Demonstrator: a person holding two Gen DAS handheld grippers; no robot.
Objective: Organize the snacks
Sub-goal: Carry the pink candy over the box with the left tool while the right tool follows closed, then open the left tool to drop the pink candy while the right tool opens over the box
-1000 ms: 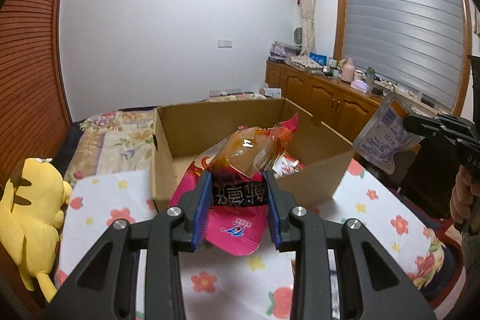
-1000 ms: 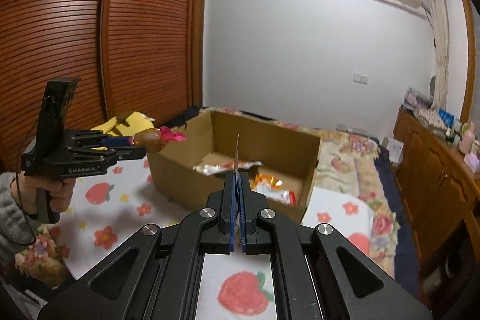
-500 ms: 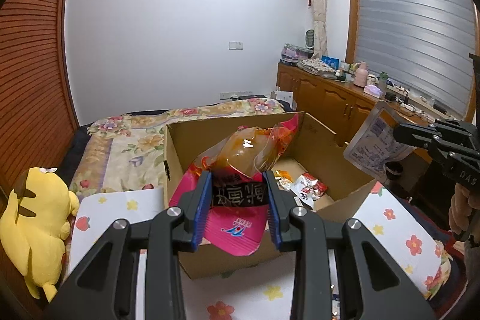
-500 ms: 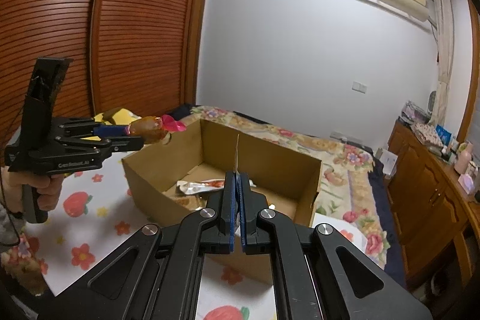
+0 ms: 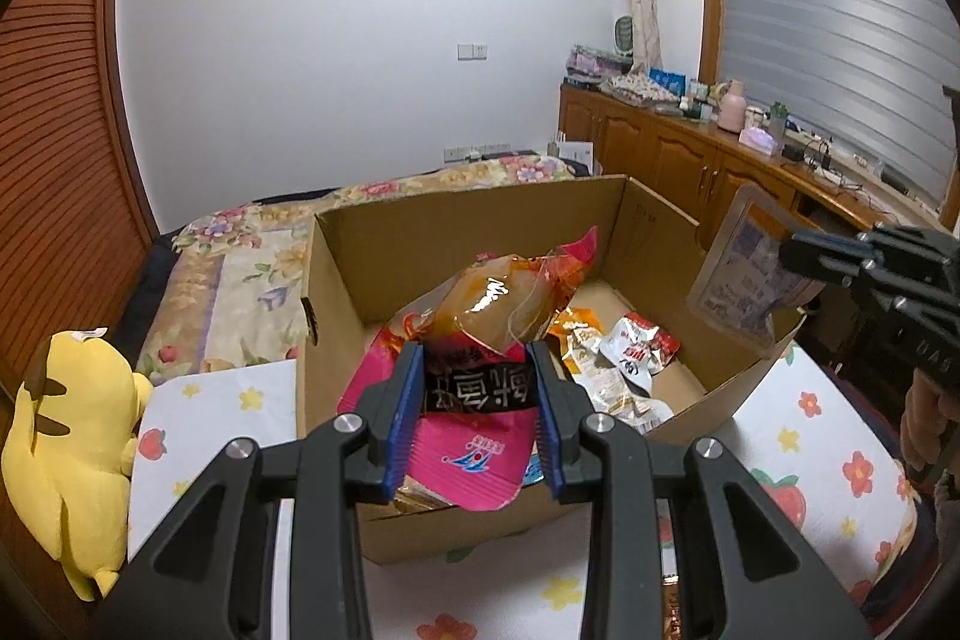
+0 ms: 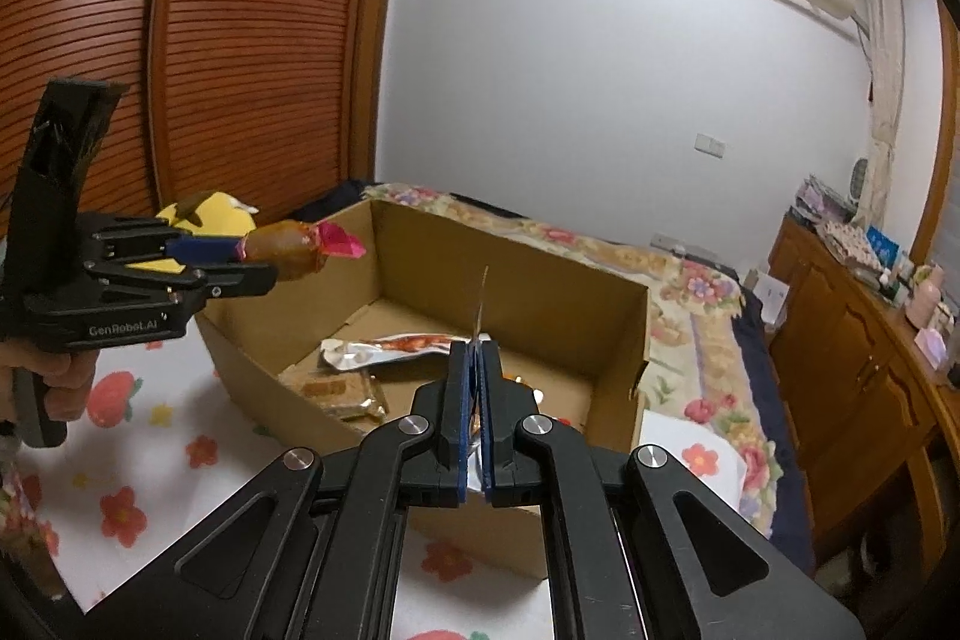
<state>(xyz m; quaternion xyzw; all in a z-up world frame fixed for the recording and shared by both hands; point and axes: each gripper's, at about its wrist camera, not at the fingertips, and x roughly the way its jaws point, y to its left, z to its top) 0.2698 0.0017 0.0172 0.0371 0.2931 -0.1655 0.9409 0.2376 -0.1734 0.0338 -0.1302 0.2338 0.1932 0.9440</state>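
Observation:
An open cardboard box (image 5: pixel 456 226) stands on the flowered cloth and holds several snack packets (image 5: pixel 630 346). My left gripper (image 5: pixel 477 376) is shut on a pink and brown snack pouch (image 5: pixel 498 316), held over the box's near left edge; it also shows in the right wrist view (image 6: pixel 294 253). My right gripper (image 6: pixel 475 370) is shut on a flat silver snack packet (image 6: pixel 480 310), seen edge-on over the box. In the left wrist view that packet (image 5: pixel 744 274) hangs at the box's right wall.
A yellow plush toy (image 5: pixel 72 448) lies left of the box. A bed with a floral cover (image 5: pixel 240 268) is behind it. Wooden cabinets (image 5: pixel 690 166) line the right wall. Inside the box lie a foil packet (image 6: pixel 390 346) and a brown packet (image 6: pixel 336 391).
Both grippers have moved forward with their packets and now hang over the box. The box looms larger in both views.

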